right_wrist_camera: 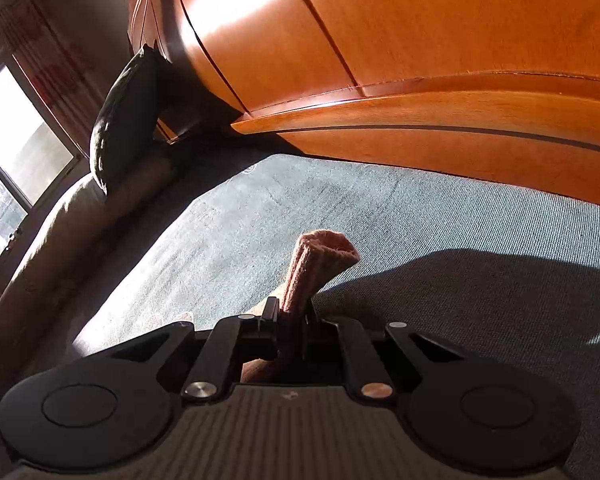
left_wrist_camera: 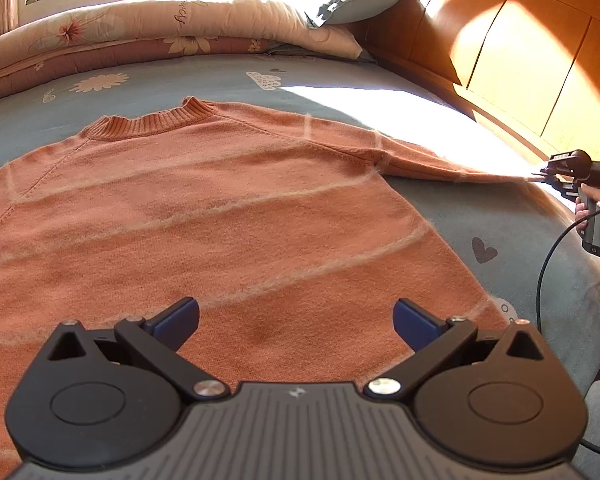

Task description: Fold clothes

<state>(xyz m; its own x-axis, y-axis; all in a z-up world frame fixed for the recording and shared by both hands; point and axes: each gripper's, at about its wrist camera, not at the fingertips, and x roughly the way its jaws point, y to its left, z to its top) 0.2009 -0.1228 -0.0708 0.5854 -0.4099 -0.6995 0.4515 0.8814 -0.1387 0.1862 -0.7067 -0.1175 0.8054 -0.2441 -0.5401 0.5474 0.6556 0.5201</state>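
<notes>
Left wrist view: orange sweater lies flat on a blue bedsheet, left gripper spread wide above its hem. Right wrist view: right gripper pinches the sweater's cuff near the wooden headboard

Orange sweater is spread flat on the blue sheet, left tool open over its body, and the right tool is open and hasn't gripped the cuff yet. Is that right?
Not quite. The right tool is shut on the sleeve cuff, as the right wrist view shows. The rest holds: the orange sweater is spread on the blue sheet, and the left tool is open over its body.
</notes>
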